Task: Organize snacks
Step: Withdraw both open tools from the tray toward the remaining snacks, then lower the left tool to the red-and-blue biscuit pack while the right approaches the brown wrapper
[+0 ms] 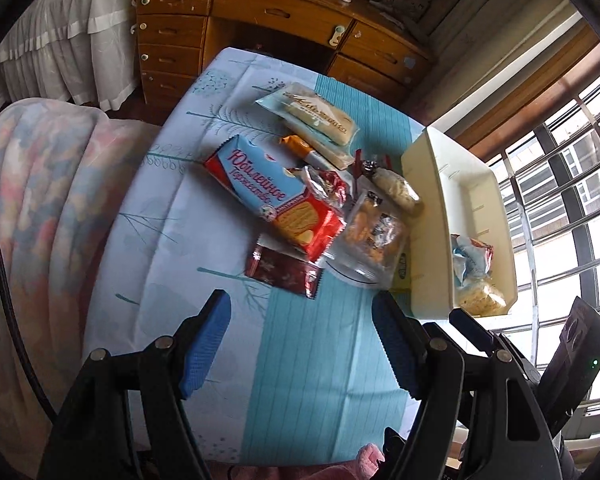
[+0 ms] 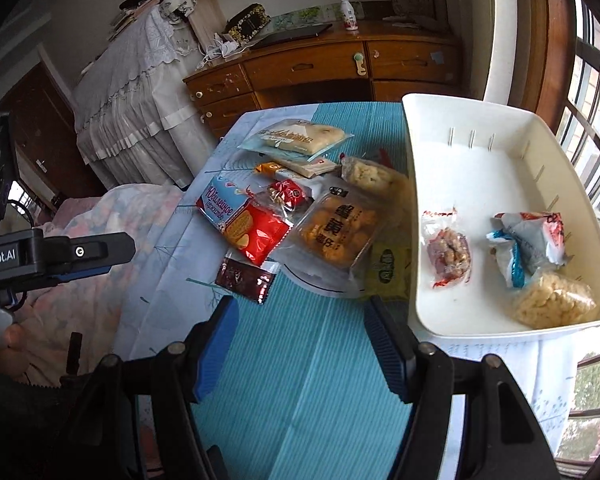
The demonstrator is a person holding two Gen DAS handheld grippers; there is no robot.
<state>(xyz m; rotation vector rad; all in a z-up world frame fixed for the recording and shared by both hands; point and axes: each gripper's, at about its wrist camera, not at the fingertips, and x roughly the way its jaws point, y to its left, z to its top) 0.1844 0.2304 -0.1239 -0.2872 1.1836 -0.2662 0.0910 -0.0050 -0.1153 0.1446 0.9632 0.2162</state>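
Tabletop [image 2: 300,360]: bare teal cloth under both sets of fingers, bed edge close beyond your left fingers. White bin [image 2: 480,172] sits just right of your right gripper [image 2: 300,344], three packets inside. Snack pile [image 1: 300,208] lies ahead of your left gripper [image 1: 300,344], roughly eight packs, dark red sachet [image 1: 284,272] nearest. Both grippers parted and empty.

1 white bin [image 2: 428,128] w/ 3 snack packs [image 2: 532,240]; approx 9 pkts [image 2: 256,228] on tablecloth [image 2: 300,360]
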